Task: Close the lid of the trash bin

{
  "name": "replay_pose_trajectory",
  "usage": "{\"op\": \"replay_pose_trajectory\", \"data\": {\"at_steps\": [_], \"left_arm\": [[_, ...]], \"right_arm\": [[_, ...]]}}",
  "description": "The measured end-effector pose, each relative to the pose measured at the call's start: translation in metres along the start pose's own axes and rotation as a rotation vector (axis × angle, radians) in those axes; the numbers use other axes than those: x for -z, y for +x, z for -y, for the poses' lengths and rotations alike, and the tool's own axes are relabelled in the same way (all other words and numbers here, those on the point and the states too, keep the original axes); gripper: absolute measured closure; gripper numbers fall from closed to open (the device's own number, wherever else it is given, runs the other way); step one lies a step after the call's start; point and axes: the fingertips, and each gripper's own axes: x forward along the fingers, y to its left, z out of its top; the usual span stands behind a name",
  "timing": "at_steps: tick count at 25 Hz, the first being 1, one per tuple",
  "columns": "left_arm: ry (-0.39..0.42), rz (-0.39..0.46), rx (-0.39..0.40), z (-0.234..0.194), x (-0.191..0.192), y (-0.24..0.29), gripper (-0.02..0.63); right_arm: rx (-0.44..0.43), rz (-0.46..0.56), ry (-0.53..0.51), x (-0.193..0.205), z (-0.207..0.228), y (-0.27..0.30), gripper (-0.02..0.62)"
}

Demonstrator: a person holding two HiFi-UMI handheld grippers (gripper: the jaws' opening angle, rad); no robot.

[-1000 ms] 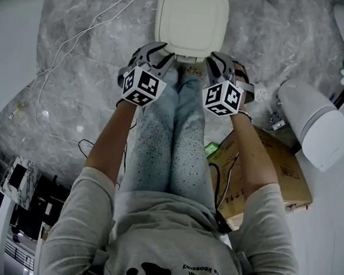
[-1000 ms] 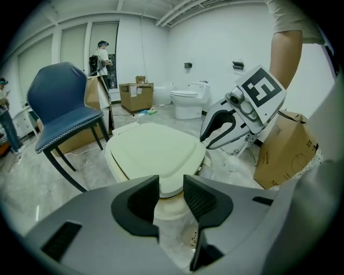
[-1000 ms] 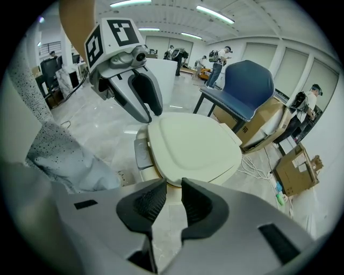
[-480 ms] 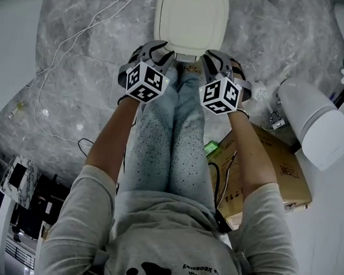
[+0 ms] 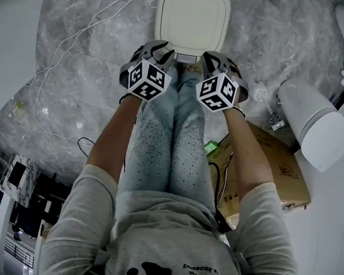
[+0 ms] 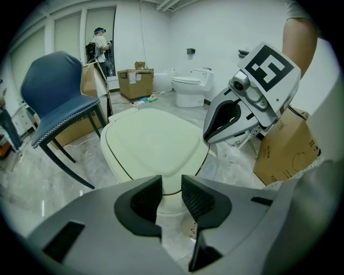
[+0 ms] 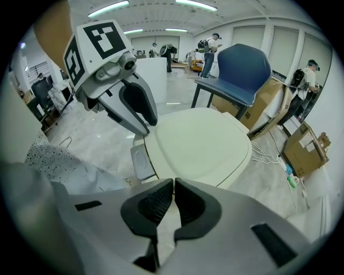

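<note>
The cream trash bin (image 5: pixel 192 17) stands on the marble floor just past the person's knees, its lid (image 6: pixel 153 142) lying flat and closed. My left gripper (image 5: pixel 157 51) hovers at the bin's near edge on the left. Its jaws (image 6: pixel 171 190) are closing with a clear gap and nothing between them. At the near edge on the right is my right gripper (image 5: pixel 216 60). Its jaws (image 7: pixel 173 198) are closing too, pads almost together, holding nothing. Neither gripper touches the lid (image 7: pixel 201 147). Each shows in the other's view: the right gripper (image 6: pixel 226 121) and the left gripper (image 7: pixel 140 115).
A blue chair (image 6: pixel 54 91) stands beyond the bin. White cables (image 5: pixel 72 43) trail across the floor on the left. A cardboard box (image 5: pixel 276 166) and a white appliance (image 5: pixel 315 127) sit to the right. The bin's pedal (image 7: pixel 138 161) juts out at its front. The person's legs (image 5: pixel 172 140) fill the middle.
Both grippers have drifted a little toward the bin and toward each other, tilting slightly. The bin and its lid have not moved.
</note>
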Motion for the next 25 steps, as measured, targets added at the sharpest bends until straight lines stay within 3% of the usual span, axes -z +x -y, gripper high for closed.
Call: {"op": "replay_pose_trajectory", "data": {"at_steps": [8, 25], "left_arm": [[0.012, 0.026, -0.017, -0.005, -0.014, -0.011, 0.488], [0.075, 0.157, -0.088, -0.014, -0.138, -0.135, 0.574]], "right_arm": [[0.022, 0.017, 0.065, -0.010, 0.006, -0.009, 0.554], [0.139, 0.210, 0.083, -0.126, 0.061, -0.156, 0.554]]}}
